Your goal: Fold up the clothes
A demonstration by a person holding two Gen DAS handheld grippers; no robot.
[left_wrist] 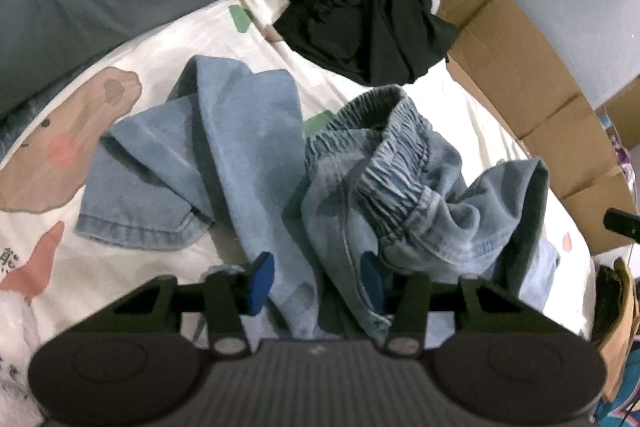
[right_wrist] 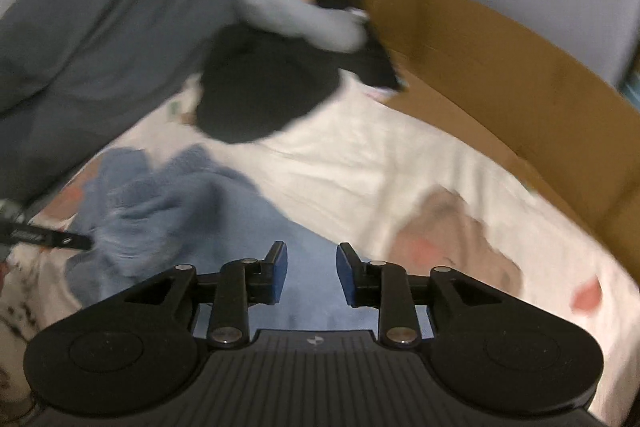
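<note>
Our left tongs [left_wrist: 316, 281] are standing partly open with a fold of the blue jeans [left_wrist: 248, 163] between the pads; we cannot tell if they are squeezing it. Our right tongs [right_wrist: 311, 275] are hanging partly open and holding nothing. The jeans are lying crumpled on the white bed sheet [left_wrist: 472, 115], near a black garment [left_wrist: 360, 23].

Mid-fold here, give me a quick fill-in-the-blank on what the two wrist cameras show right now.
1. The crumpled jeans on the bedsheet are light ____ denim.
2. Beyond the jeans lies a bunched ____ garment.
3. Along the bed's right edge stand brown ____ boxes.
4. The right gripper has ____ between its fingers.

Missing words: blue; black; cardboard; nothing
</note>
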